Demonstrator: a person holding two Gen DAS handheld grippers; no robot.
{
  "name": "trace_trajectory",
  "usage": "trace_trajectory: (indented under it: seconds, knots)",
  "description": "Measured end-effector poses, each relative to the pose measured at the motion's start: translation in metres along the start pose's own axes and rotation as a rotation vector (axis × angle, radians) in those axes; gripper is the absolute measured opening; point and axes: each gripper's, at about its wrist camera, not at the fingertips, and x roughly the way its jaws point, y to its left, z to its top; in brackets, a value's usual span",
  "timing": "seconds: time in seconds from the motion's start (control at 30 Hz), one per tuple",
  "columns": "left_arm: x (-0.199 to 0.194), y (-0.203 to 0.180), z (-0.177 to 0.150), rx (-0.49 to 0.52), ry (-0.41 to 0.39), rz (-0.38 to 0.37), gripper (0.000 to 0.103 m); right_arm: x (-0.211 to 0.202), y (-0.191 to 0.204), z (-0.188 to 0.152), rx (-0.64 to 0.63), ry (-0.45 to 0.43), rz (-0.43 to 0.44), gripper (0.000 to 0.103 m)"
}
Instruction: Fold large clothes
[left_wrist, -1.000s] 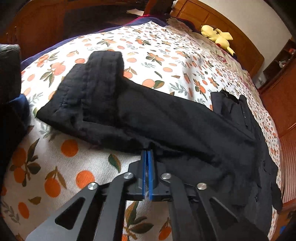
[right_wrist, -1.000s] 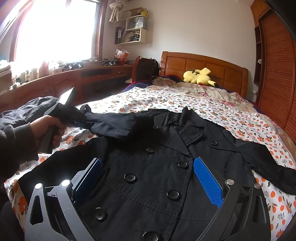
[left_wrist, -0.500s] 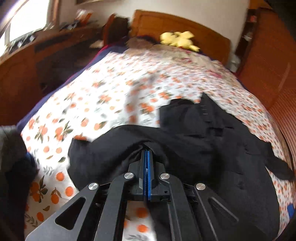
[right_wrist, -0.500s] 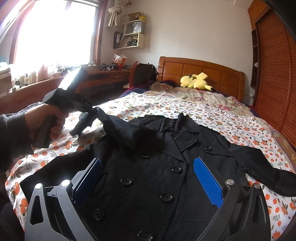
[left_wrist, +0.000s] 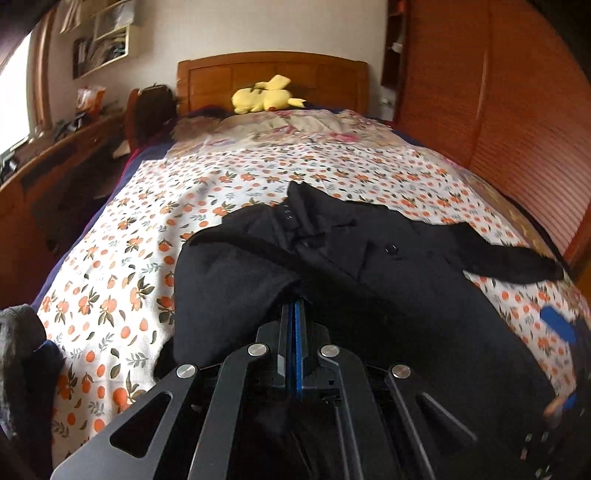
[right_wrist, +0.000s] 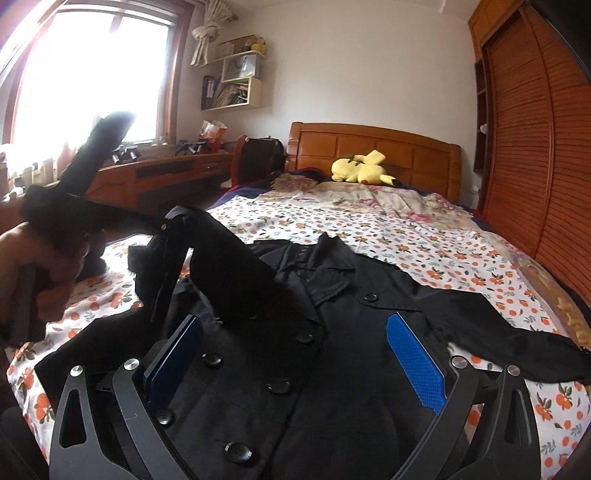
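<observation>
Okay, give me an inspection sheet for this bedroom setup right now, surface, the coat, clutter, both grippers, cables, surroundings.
Surface: bed with an orange-print sheet.
Job's things: black coat lies front up, buttons showing; its one sleeve is lifted over the front, the other sleeve lies flat on the sheet.
Clutter: yellow plush toy by the headboard; dark clothes at the bed's edge.
Grippers: left gripper shut on the lifted sleeve; right gripper open above the coat front, holding nothing.
Cables: nothing seen.
Surroundings: wooden headboard, slatted wardrobe, wall shelf, bright window.
</observation>
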Motion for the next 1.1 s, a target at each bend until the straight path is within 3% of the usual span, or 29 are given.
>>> trace_trajectory:
  seconds: [0.1, 0.13, 0.17, 0.2, 0.23, 0.3, 0.47, 0.7, 1.1]
  knots:
    - [-0.003, -0.009, -0.011, 0.011, 0.003, 0.004, 0.004, -0.005, -0.004, 0.0, -0.001, -0.005, -0.009, 0.097]
    - [-0.004, -0.013, -0.017, 0.012, 0.008, 0.013, 0.017, -0.006, -0.004, 0.0, -0.003, -0.005, -0.013, 0.097]
    - [-0.005, -0.014, -0.022, 0.019, 0.009, 0.018, 0.032, -0.007, -0.004, 0.0, -0.002, -0.005, -0.016, 0.097]
    - [-0.006, -0.013, -0.025, 0.024, 0.003, 0.022, 0.076, -0.008, -0.005, 0.0, -0.002, -0.006, -0.017, 0.097]
    - [-0.012, -0.015, -0.032, 0.028, -0.031, 0.04, 0.102, -0.009, -0.004, 0.0, -0.002, -0.005, -0.016, 0.097]
    - [-0.022, -0.015, -0.043, 0.04, -0.079, 0.051, 0.101, -0.009, -0.003, 0.0, -0.006, -0.001, -0.016, 0.097]
    - [-0.041, -0.014, -0.074, 0.044, -0.095, 0.053, 0.101, -0.009, 0.006, -0.006, -0.017, 0.018, -0.004, 0.097]
    - [-0.072, 0.02, -0.113, -0.021, -0.136, 0.07, 0.101, 0.002, 0.025, -0.012, -0.029, 0.058, 0.034, 0.097]
    - [-0.111, 0.106, -0.164, -0.112, -0.198, 0.174, 0.101, 0.061, 0.098, -0.002, -0.122, 0.175, 0.182, 0.073]
